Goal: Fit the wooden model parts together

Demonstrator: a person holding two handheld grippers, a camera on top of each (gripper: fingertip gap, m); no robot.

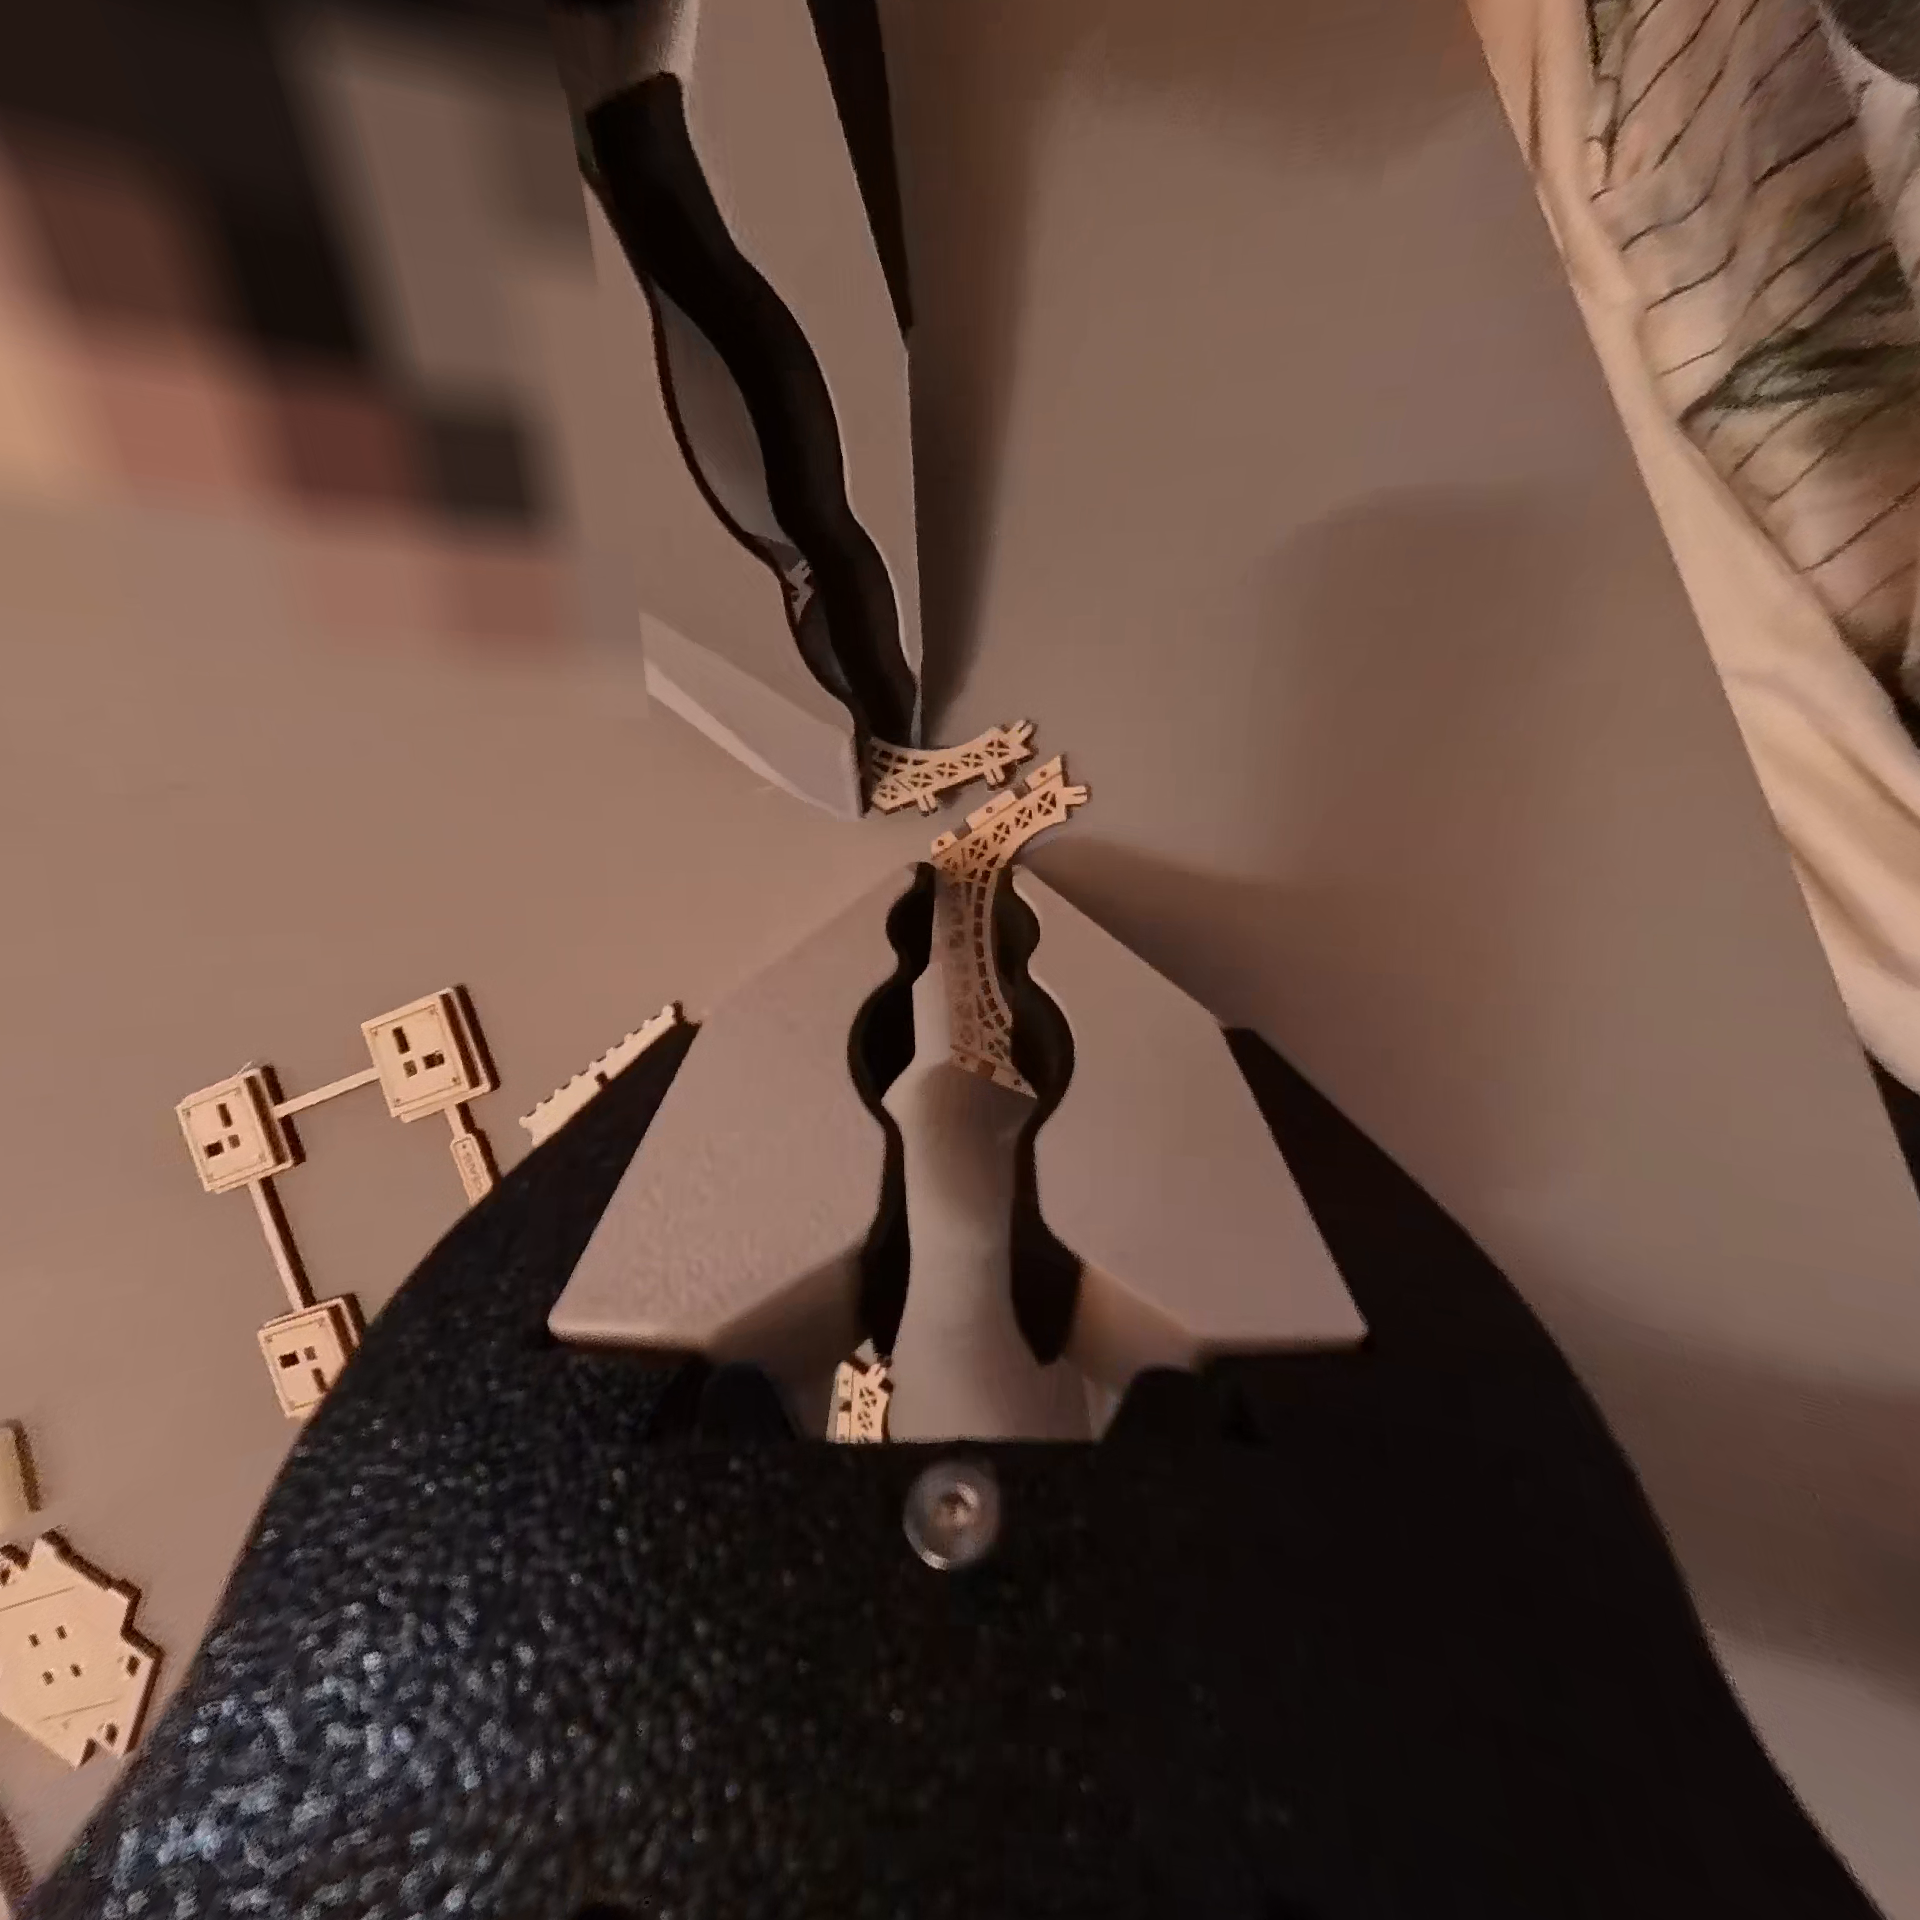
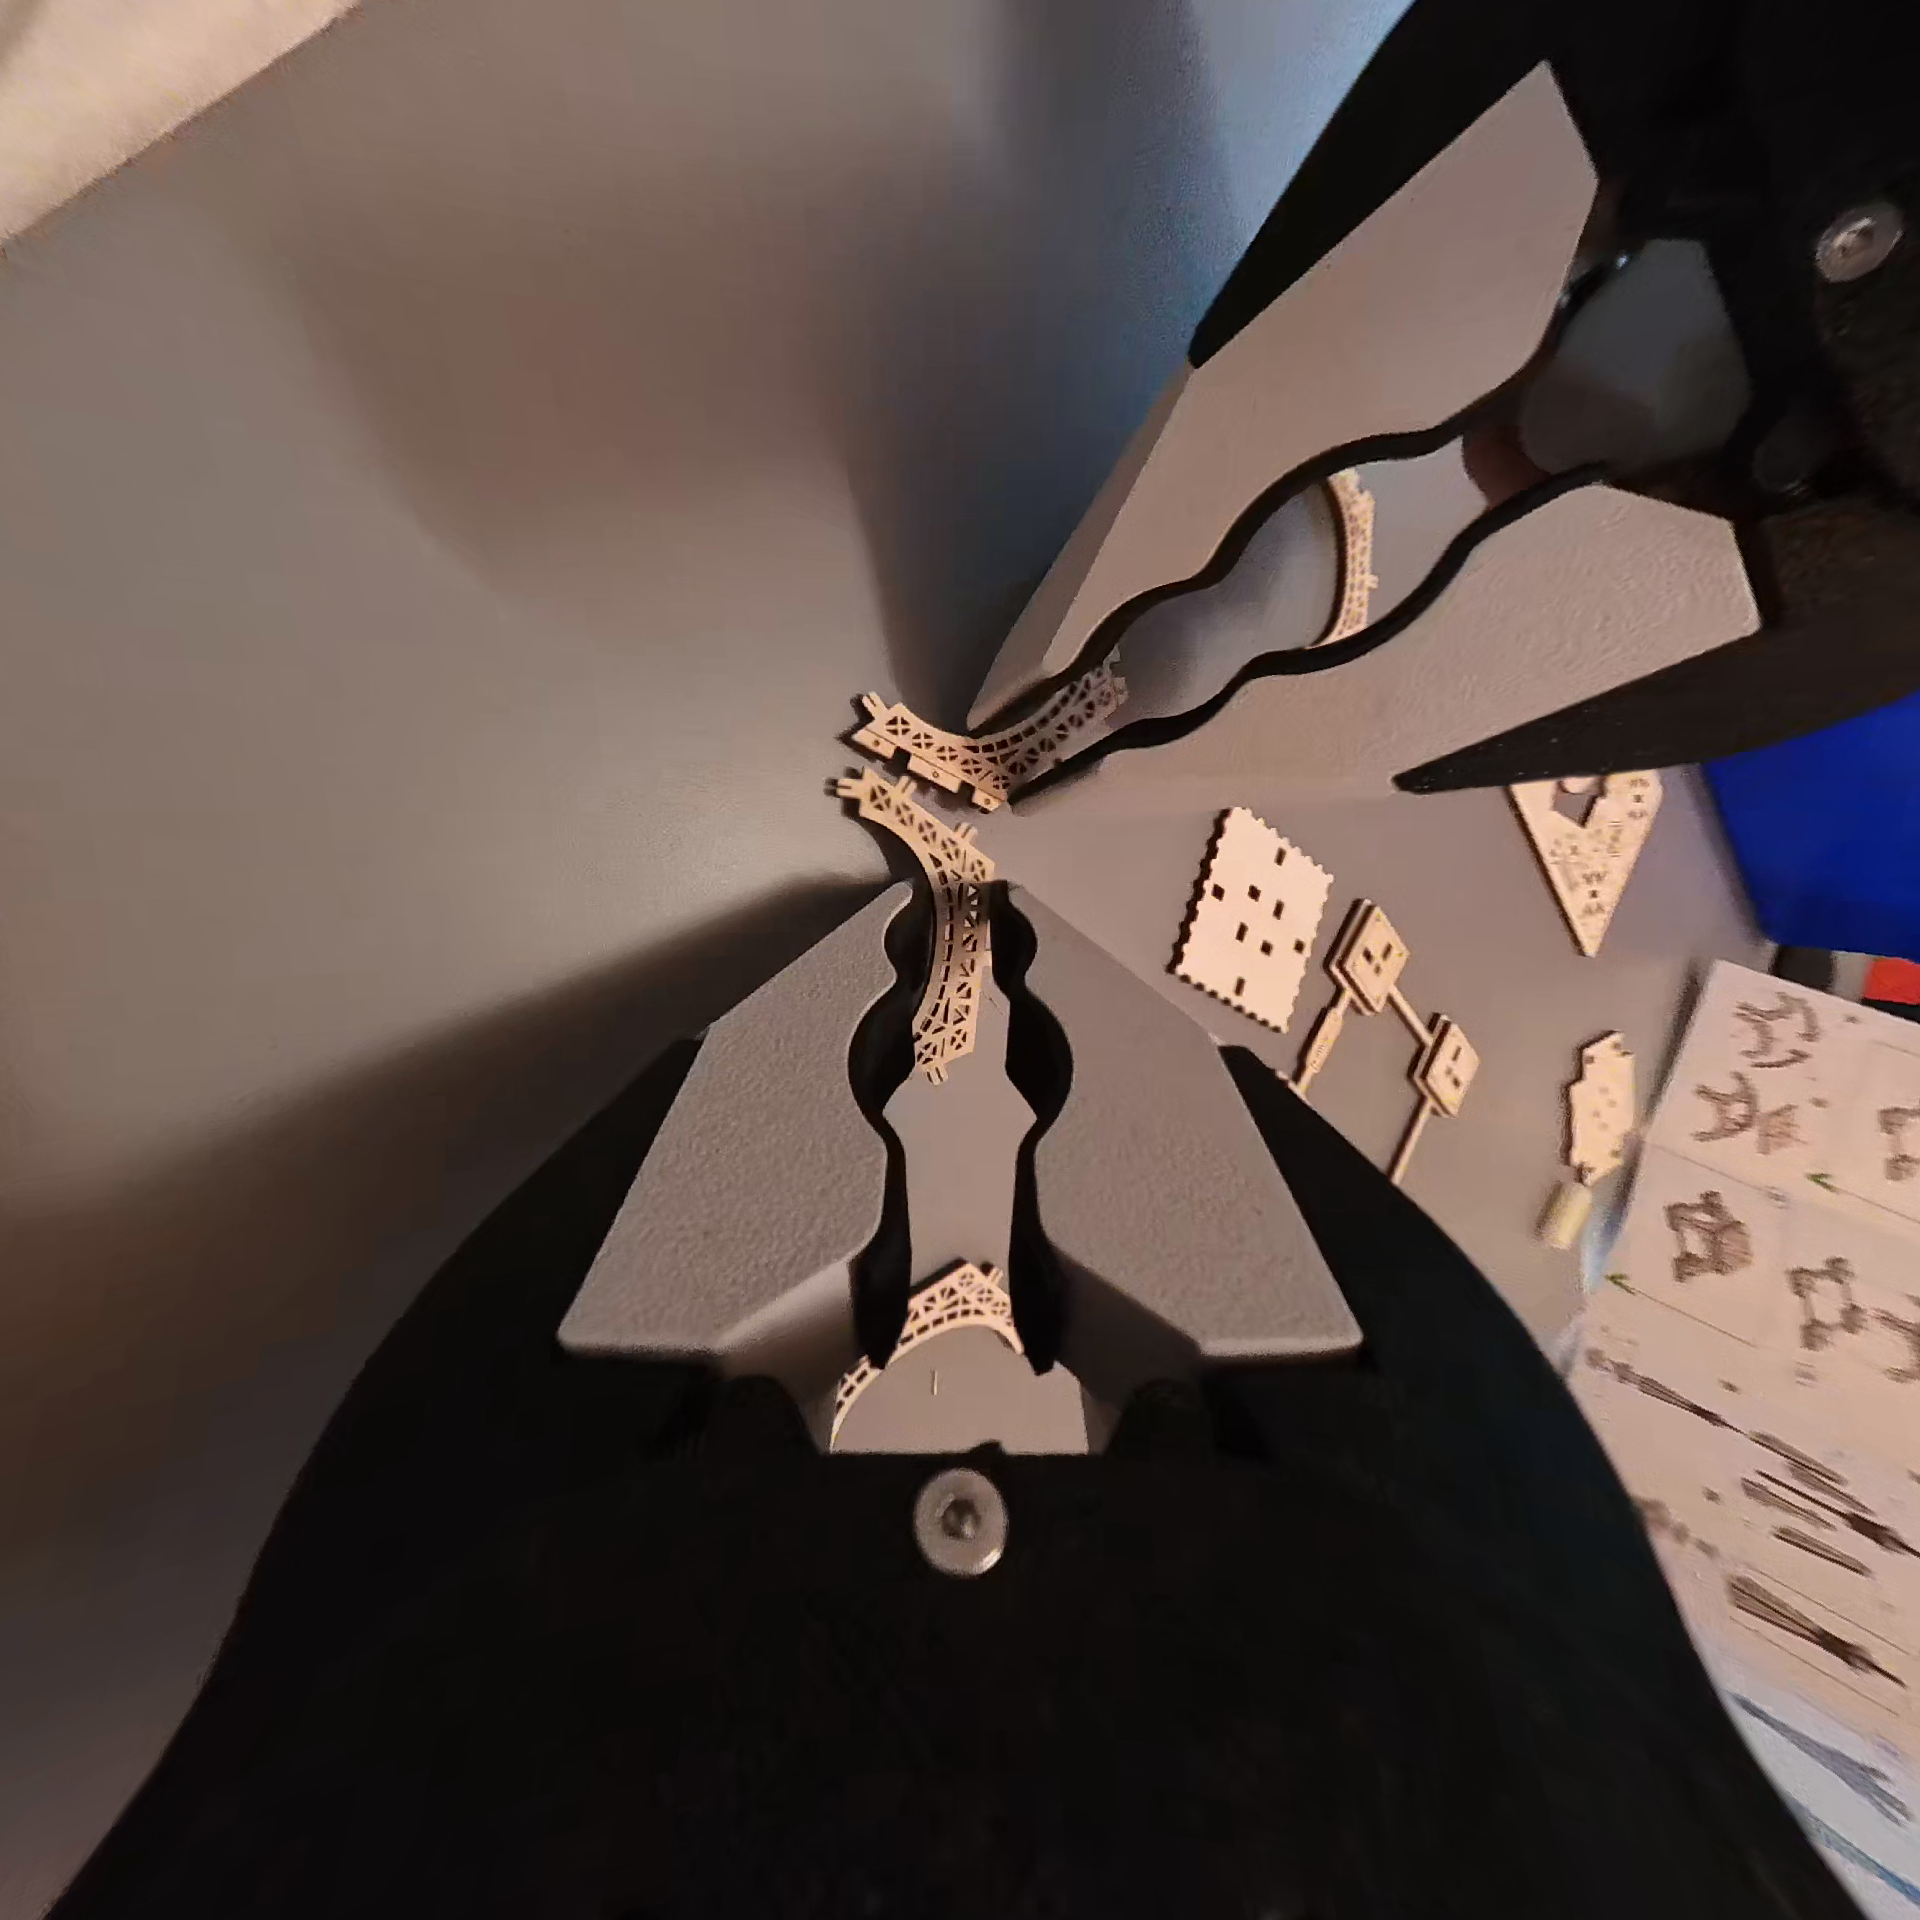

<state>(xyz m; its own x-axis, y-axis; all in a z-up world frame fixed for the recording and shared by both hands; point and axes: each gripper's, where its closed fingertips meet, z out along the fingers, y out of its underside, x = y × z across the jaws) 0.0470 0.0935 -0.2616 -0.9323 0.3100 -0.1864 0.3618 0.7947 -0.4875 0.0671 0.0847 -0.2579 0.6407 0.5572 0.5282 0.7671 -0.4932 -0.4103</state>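
My left gripper (image 1: 966, 868) is shut on a thin curved wooden lattice piece (image 1: 1003, 831) that sticks out past its tips. My right gripper (image 2: 956, 888) is shut on a matching curved lattice piece (image 2: 920, 831). In the left wrist view the right gripper (image 1: 883, 727) comes down from above with its piece (image 1: 951, 769). In the right wrist view the left gripper (image 2: 997, 758) reaches in from the upper right with its piece (image 2: 966, 753). The two pieces' free ends are close together above the grey table, with a narrow gap between them.
On the table lie a frame of square wooden blocks (image 1: 343, 1132), a toothed strip (image 1: 603, 1070), a stepped piece (image 1: 62, 1652), a toothed square plate (image 2: 1257, 925), a triangular piece (image 2: 1584, 862) and a printed instruction sheet (image 2: 1787, 1351). A blue box (image 2: 1829, 831) stands at the right. A patterned sleeve (image 1: 1766, 364) is near.
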